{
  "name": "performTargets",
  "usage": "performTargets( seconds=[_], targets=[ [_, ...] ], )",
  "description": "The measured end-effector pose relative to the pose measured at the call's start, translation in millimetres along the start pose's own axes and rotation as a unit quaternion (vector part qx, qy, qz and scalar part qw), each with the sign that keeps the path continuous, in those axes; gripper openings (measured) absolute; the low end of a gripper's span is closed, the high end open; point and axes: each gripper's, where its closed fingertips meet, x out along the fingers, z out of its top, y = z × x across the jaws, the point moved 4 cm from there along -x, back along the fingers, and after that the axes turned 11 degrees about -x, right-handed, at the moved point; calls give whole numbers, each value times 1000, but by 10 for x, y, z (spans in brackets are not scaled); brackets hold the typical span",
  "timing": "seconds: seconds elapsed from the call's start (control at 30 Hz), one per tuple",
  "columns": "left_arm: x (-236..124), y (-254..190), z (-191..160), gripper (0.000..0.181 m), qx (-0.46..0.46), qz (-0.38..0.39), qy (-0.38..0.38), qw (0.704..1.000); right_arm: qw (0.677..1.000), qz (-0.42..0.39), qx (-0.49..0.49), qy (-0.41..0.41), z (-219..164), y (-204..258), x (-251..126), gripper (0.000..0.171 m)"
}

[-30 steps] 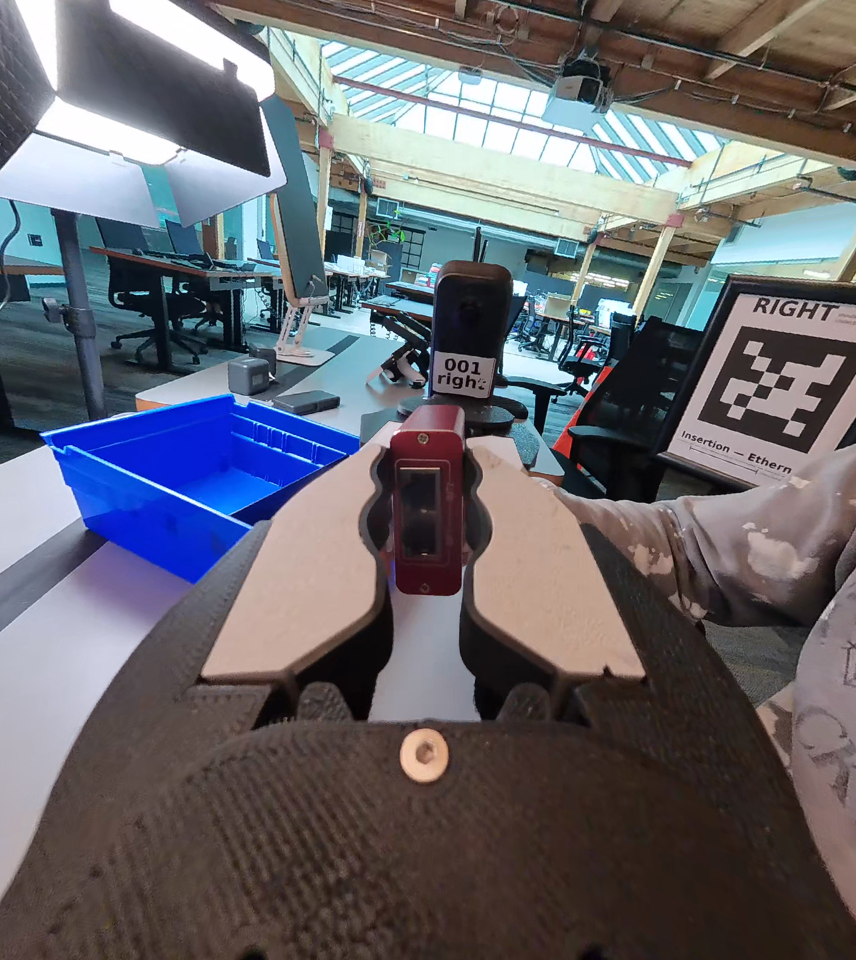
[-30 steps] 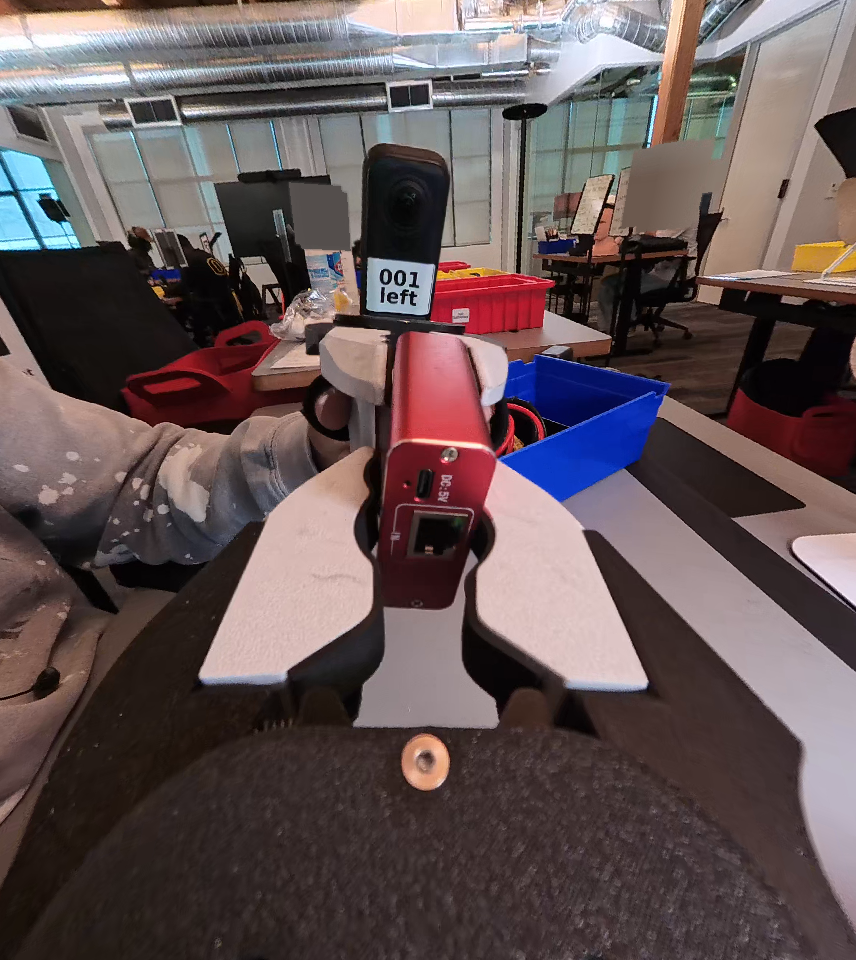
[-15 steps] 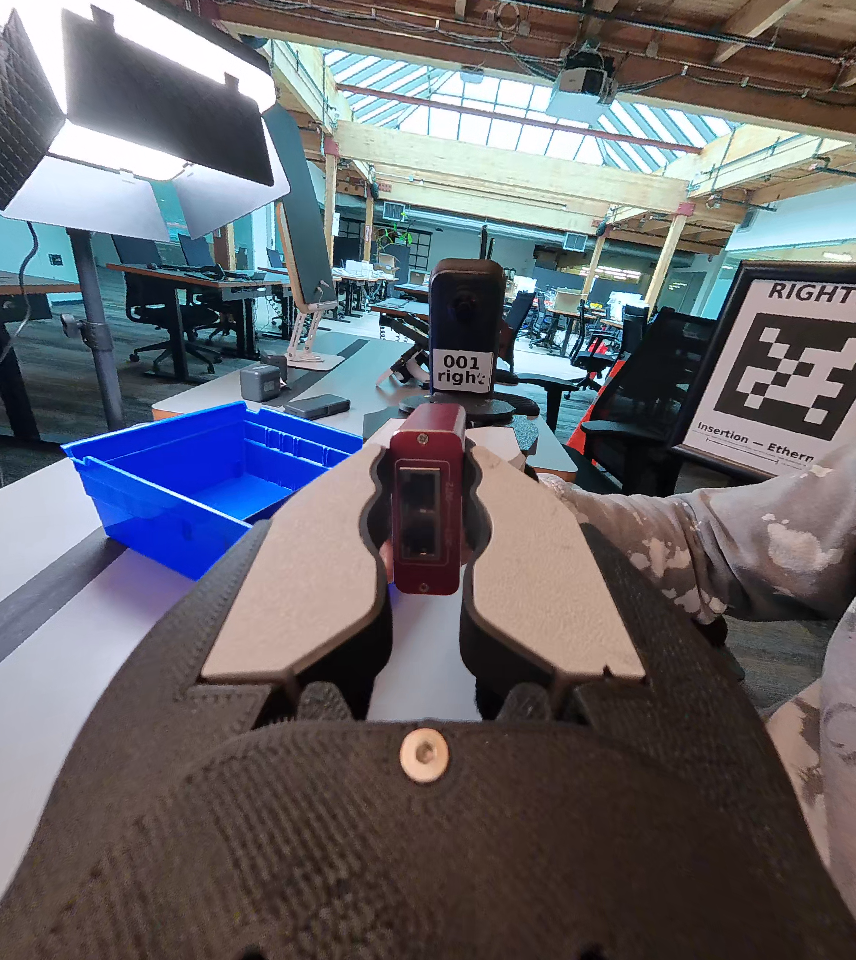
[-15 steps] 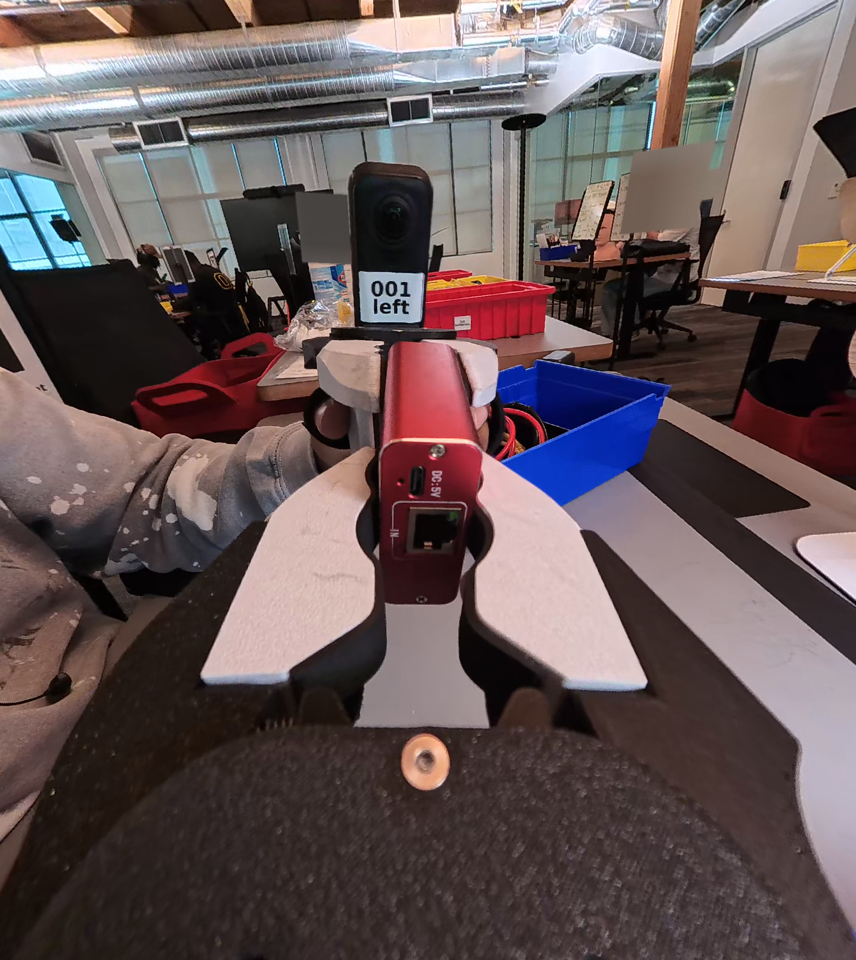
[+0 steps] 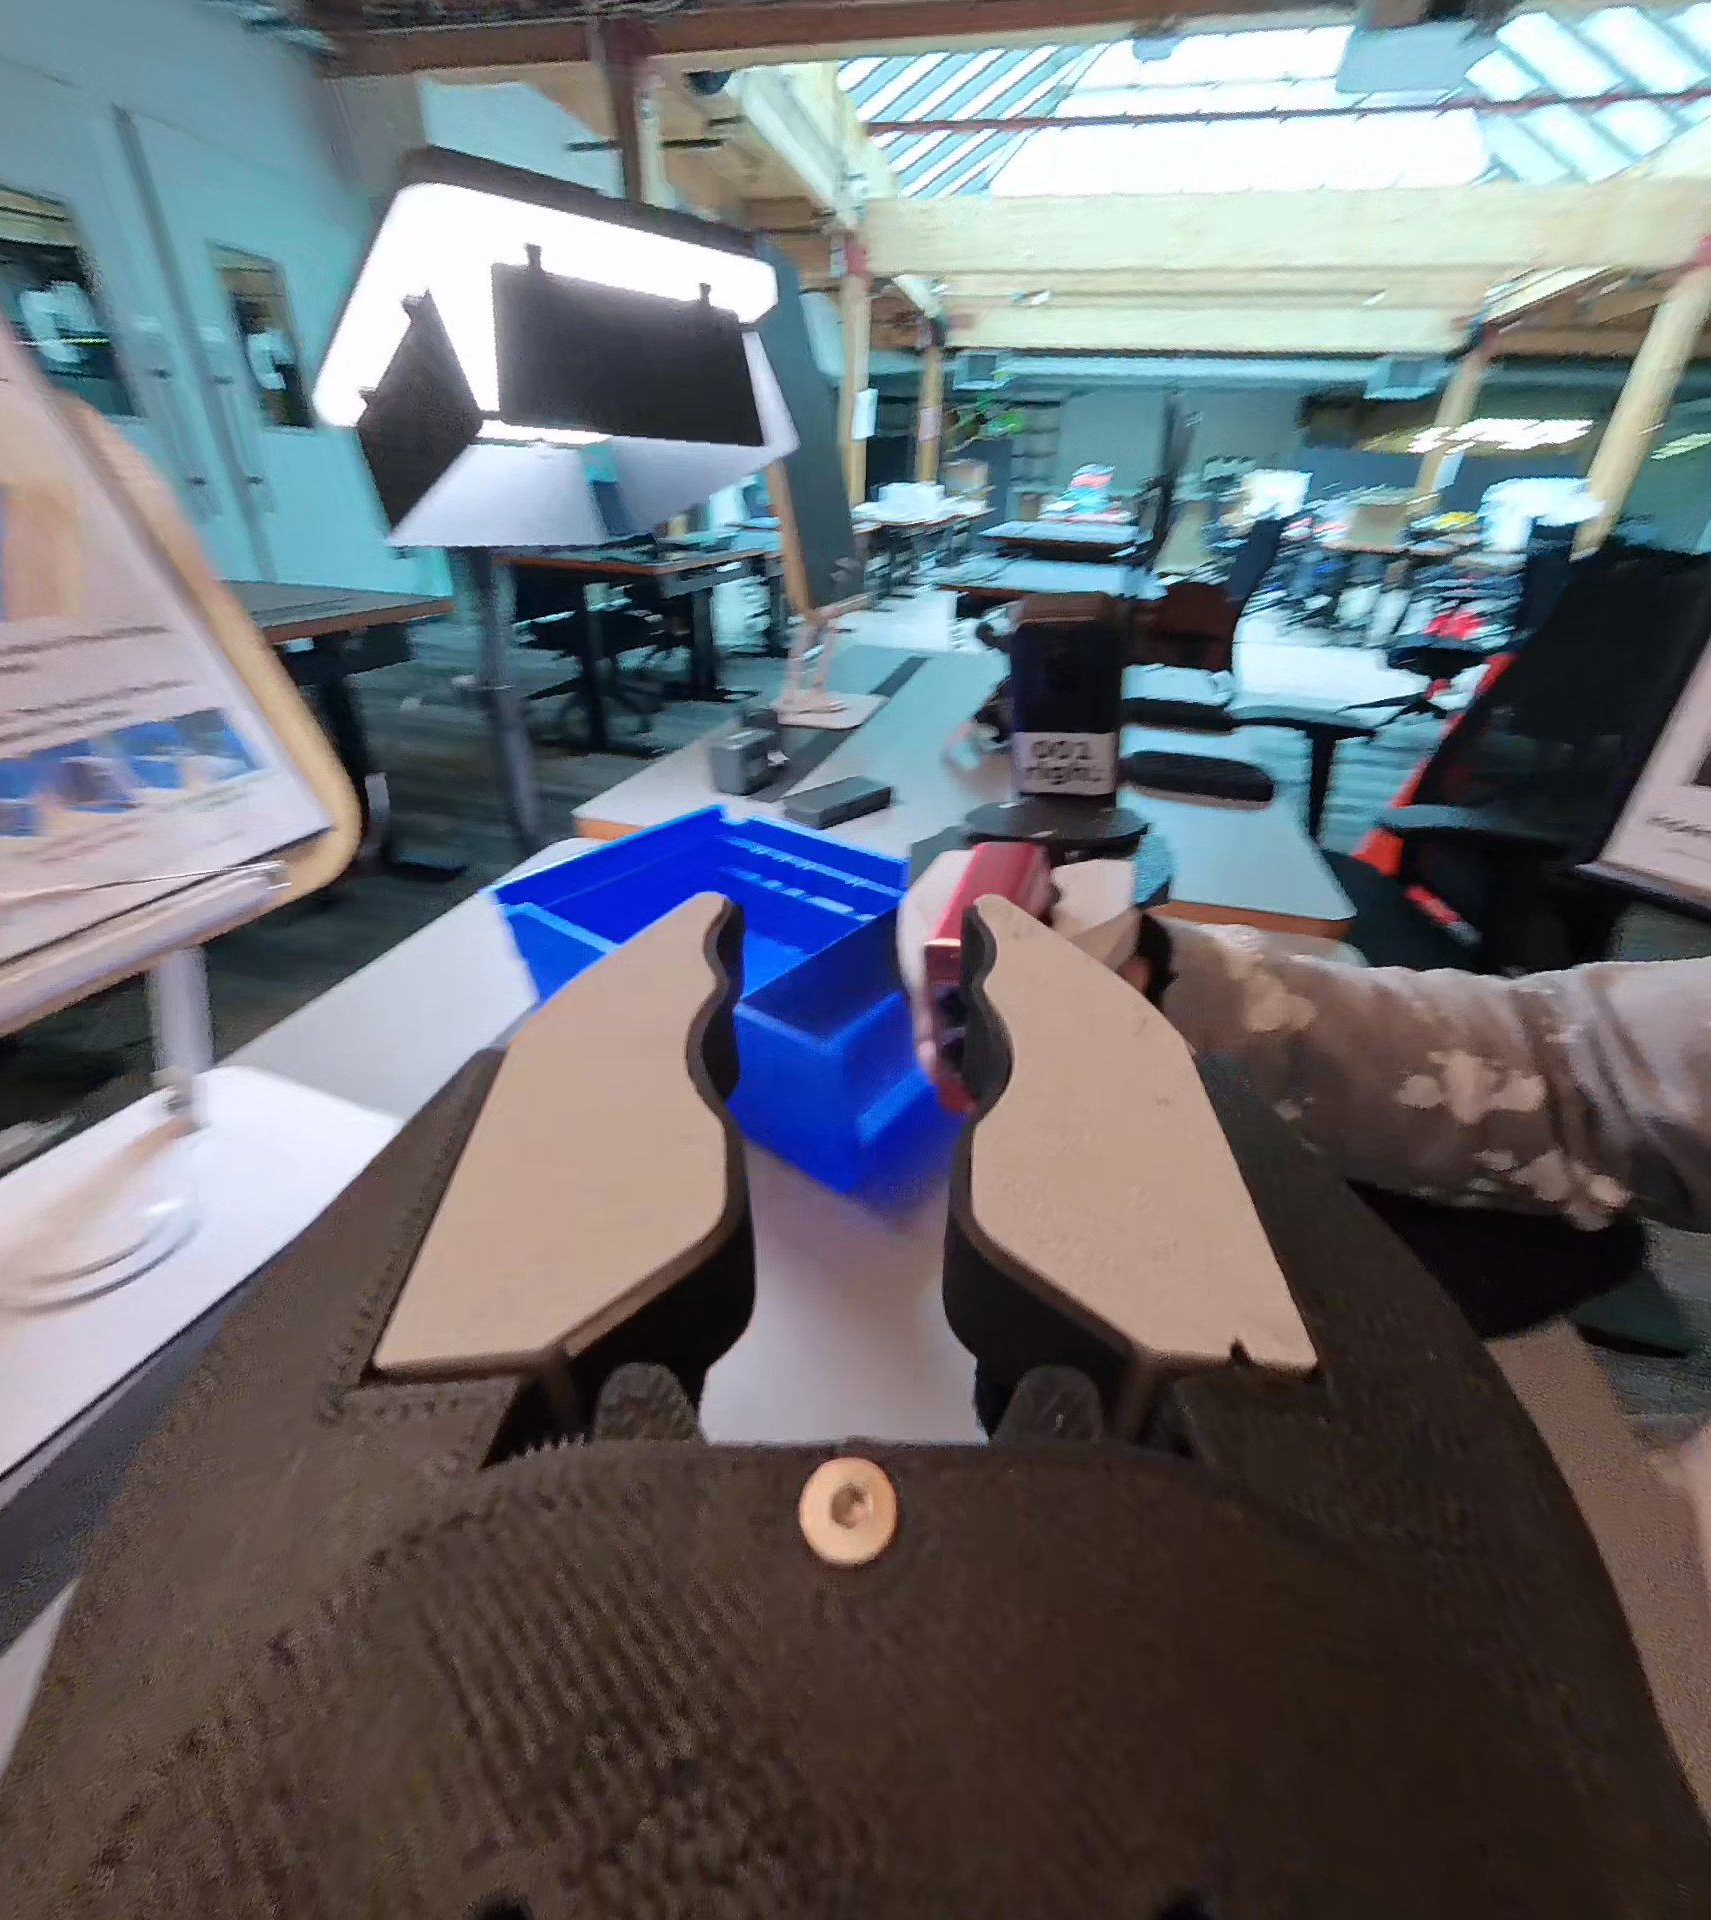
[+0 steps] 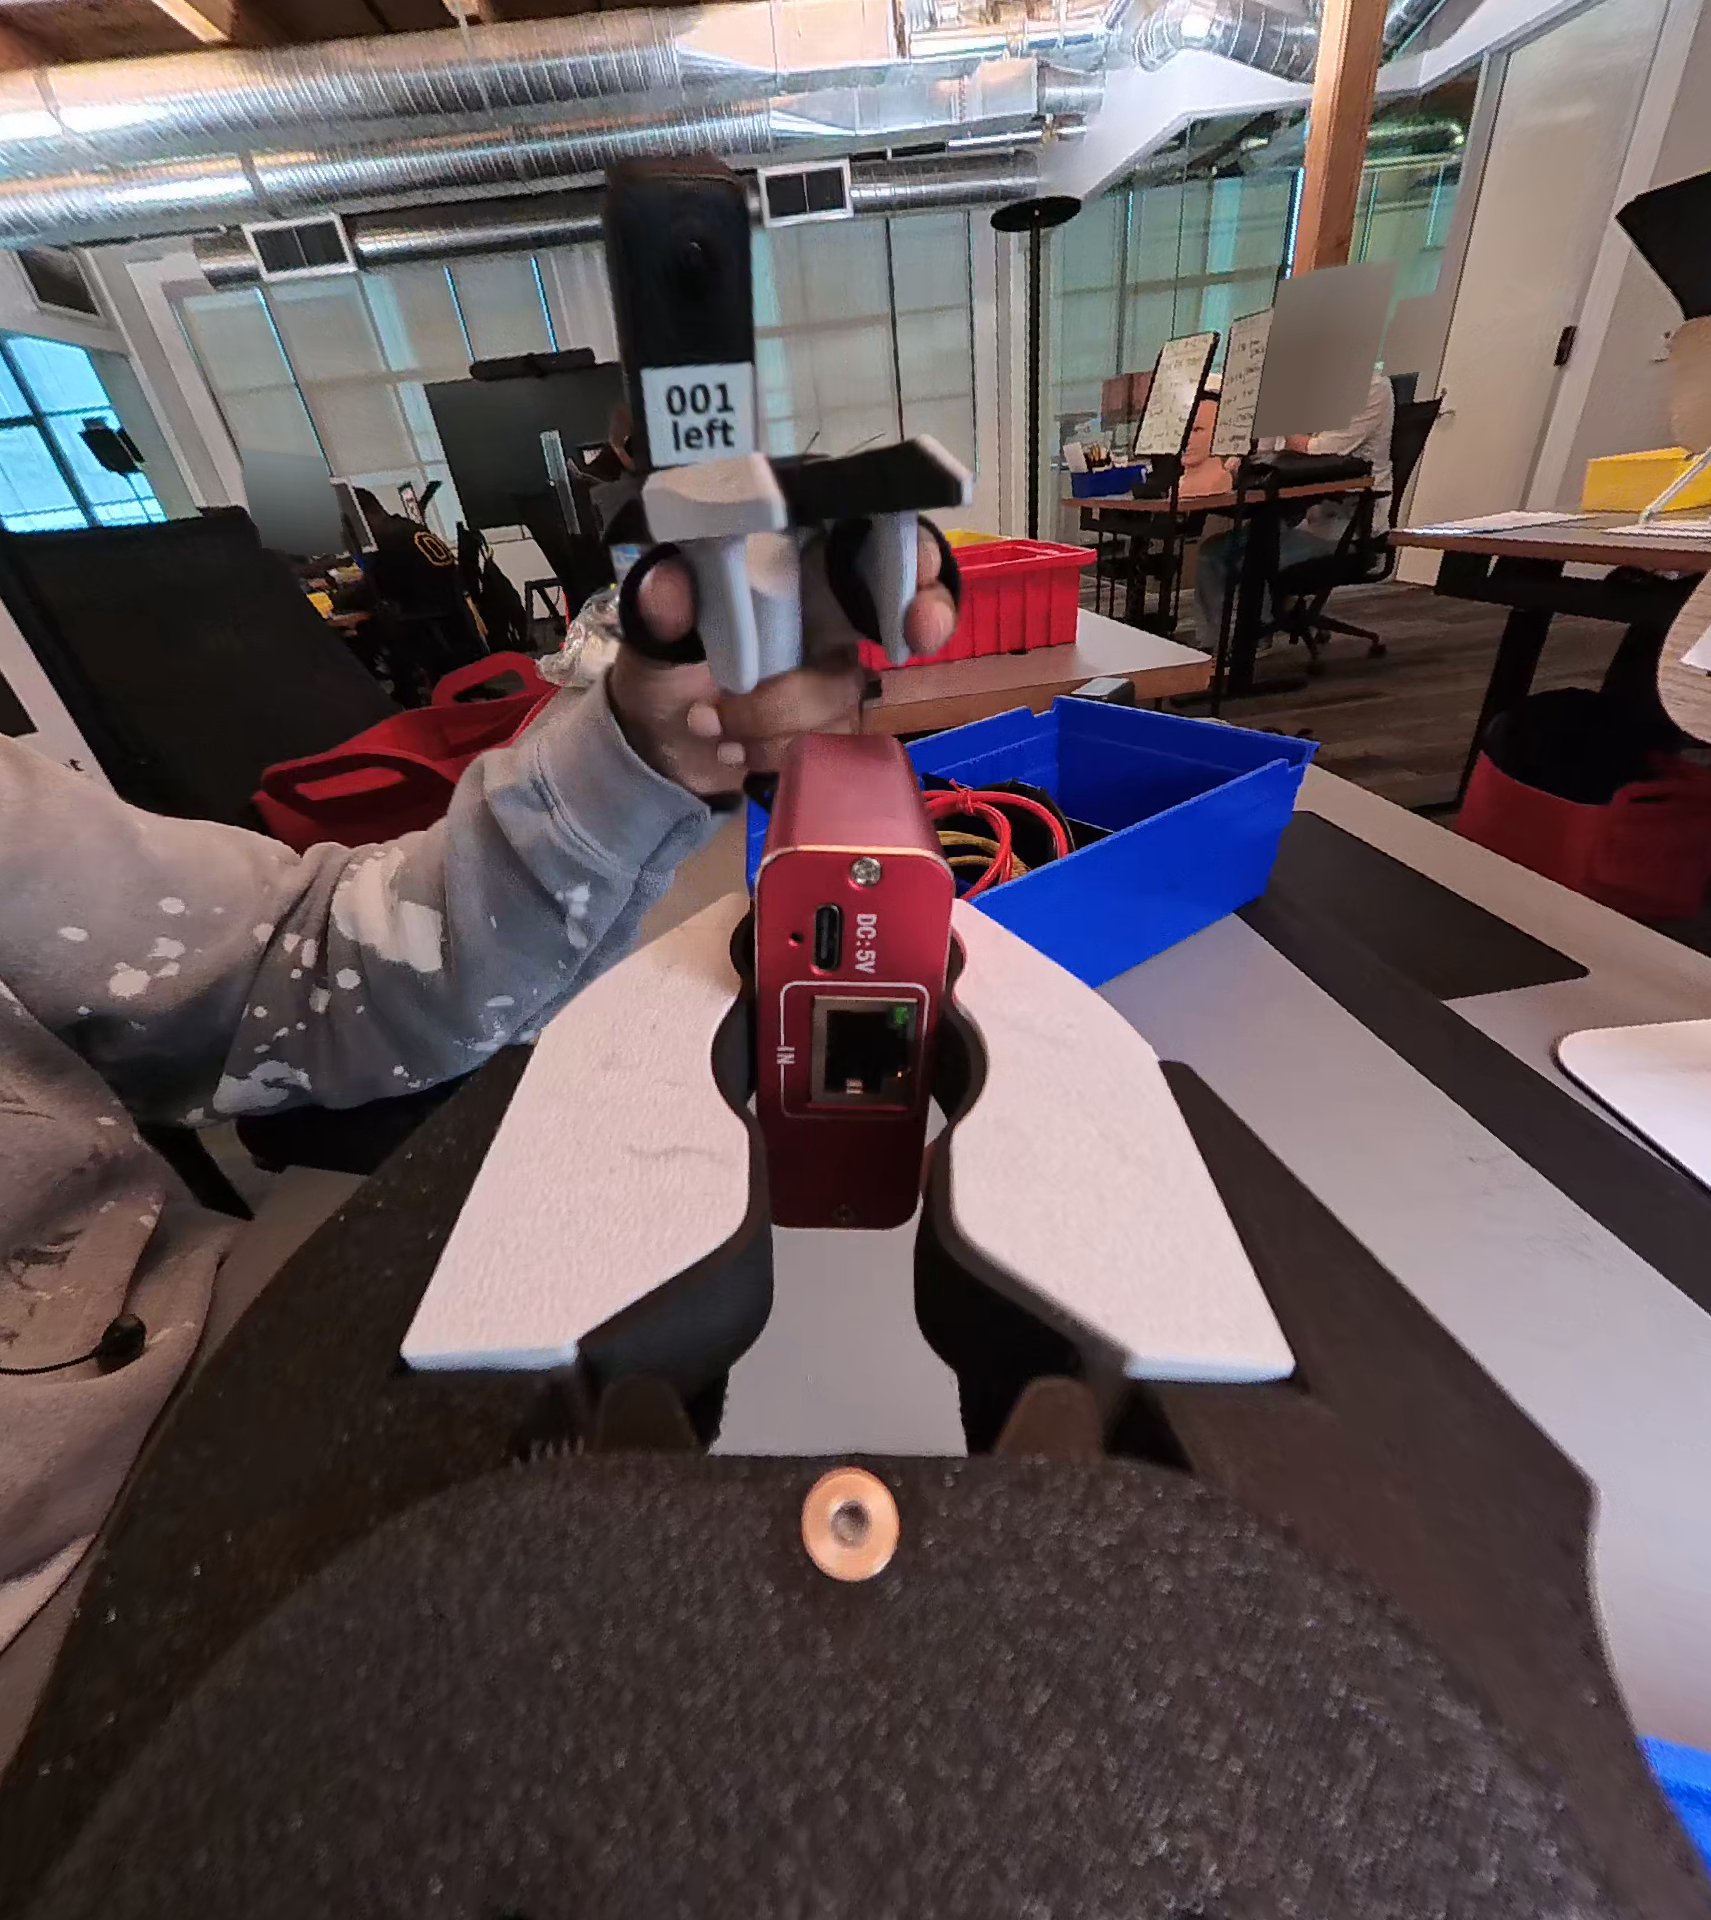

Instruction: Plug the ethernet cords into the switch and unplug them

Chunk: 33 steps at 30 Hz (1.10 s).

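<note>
With the red switch pinched in the right gripper above the table's near edge, the left gripper, spread and empty, must next fetch a cord from the blue bin.

Left gripper: black body, grey flat fingers spread apart, nothing between them; raised, hand on its handle. Right gripper: same build, fingers closed on a red metal box-shaped switch; speckled grey sleeve extended.
</note>
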Motion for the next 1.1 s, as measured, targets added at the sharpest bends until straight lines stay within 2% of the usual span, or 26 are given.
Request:
performTargets(
  seconds=[0.1, 0.2, 0.37, 0.47, 0.7, 0.8, 0.97, 1.03, 1.1],
  targets=[
    [-311, 201, 109, 38, 20, 87, 23, 996, 1000, -6, 6, -7, 1, -37, -37, 28],
    [-672, 481, 102, 38, 34, 200, 77, 976, 1000, -10, 16, -19, 12, -70, -76, 28],
    [-1333, 978, -70, 37, 79, 394, 187, 896, 999, -20, 27, -33, 16, -122, -124, 28],
    [-1500, 1212, -277, 36, 82, 440, 243, 861, 998, -22, 33, -39, 2, -145, -139, 29],
    [-1197, 1453, -871, 31, 99, 377, 377, 840, 998, -29, 29, -37, 6, -154, -193, 28],
    [-1106, 1547, -1021, 32, 151, 317, 474, 807, 998, -29, 34, -45, 21, -184, -229, 28],
    [-1197, 1679, -1159, 33, 236, 228, 617, 716, 998, -20, 41, -51, 4, -179, -216, 29],
    [-1217, 1718, -1206, 33, 252, 203, 640, 697, 998, -19, 40, -54, 9, -169, -215, 29],
    [-1212, 1761, -1246, 33, 252, 190, 649, 692, 997, -16, 43, -60, 12, -171, -224, 29]
  ],
)
